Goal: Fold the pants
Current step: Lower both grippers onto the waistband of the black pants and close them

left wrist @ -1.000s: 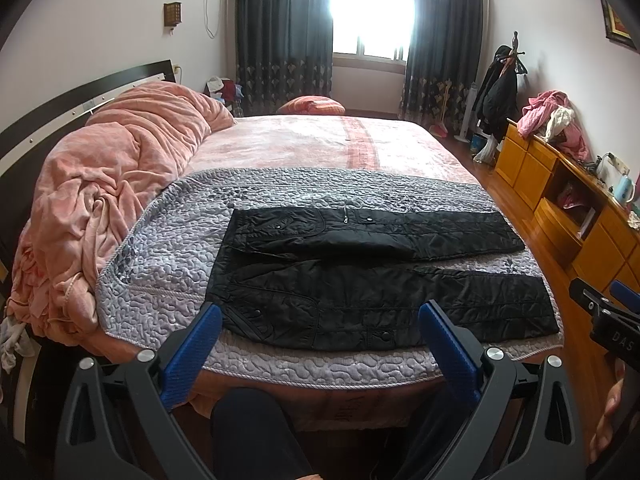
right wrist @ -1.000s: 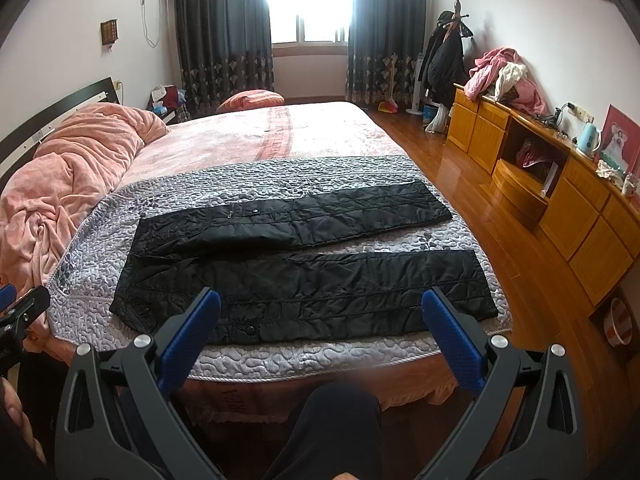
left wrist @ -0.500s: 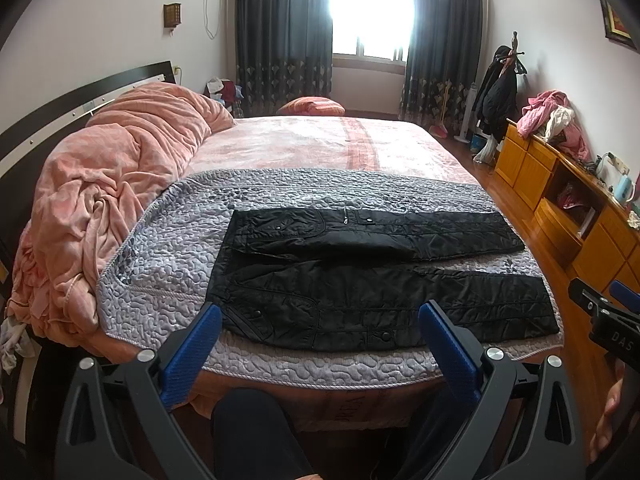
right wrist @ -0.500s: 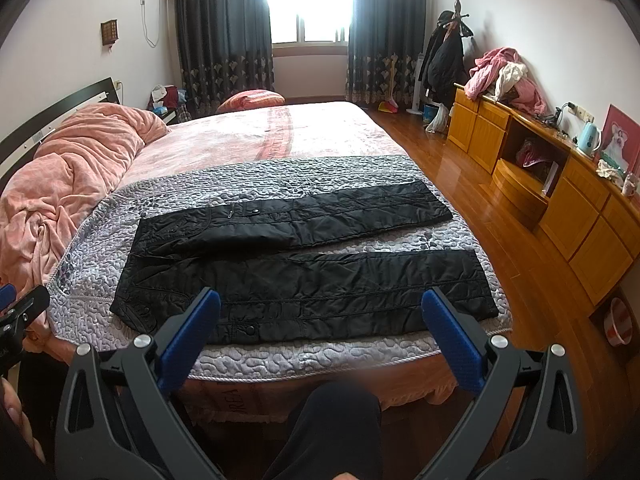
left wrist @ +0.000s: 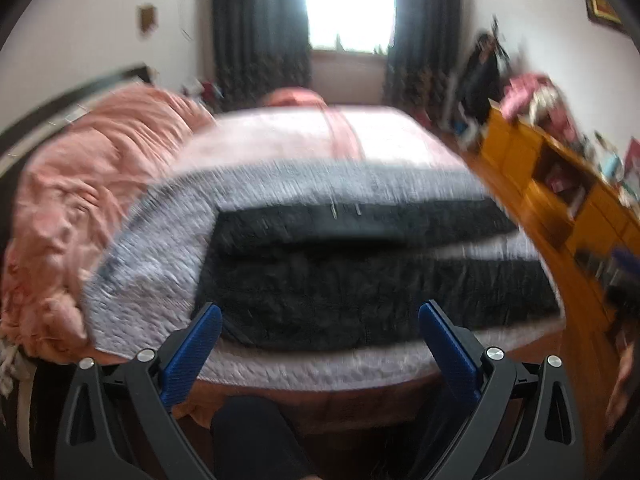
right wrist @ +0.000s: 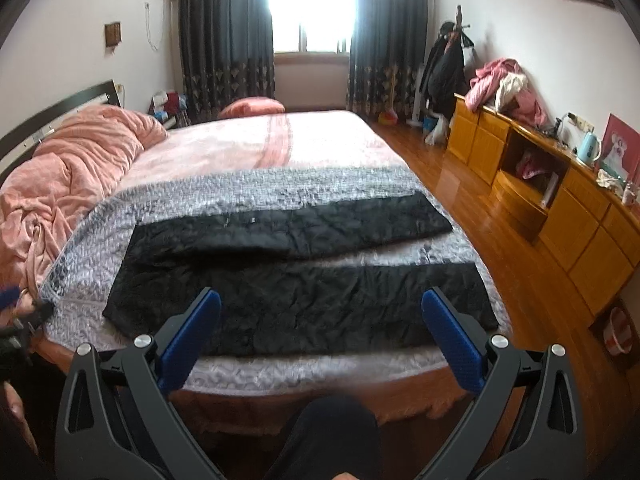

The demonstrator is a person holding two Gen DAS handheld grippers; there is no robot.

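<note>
Both cameras have closed on the bed since half a second ago; the left view is now smeared with motion, where it was sharp before.

Left wrist view: left tongs [left wrist: 320, 320] spread wide, nothing between the blue pads. Pants [left wrist: 360, 280] lie flat on the grey quilt [left wrist: 152, 240] across the foot of the bed, waist toward the person's left, the two legs running to the right and parted in a narrow V. The near leg sits close to the bed edge. Blur hides seams and buttons. A heaped pink blanket [left wrist: 92, 184] lies left of the quilt, well clear of the pants. A dark knee [left wrist: 252, 432] shows below the tongs.

Right wrist view: right tongs [right wrist: 320, 312] also released and empty, aimed at the near leg. Pants [right wrist: 304, 300] are sharper here: far leg angled away, near leg [right wrist: 400, 296] ending just short of the quilt's right edge. Wooden cabinets [right wrist: 560, 208] line the right wall, with bare floor [right wrist: 460, 184] between them and the bed.

Judgement: nothing is folded yet; this is the approach to the first grasp. Next move likely calls for pinching one leg at the waist end and at the cuff, then laying it over the other. Nothing rests on the pants. The quilted cloth looks slippery, and the tongs could catch the quilt beneath.
</note>
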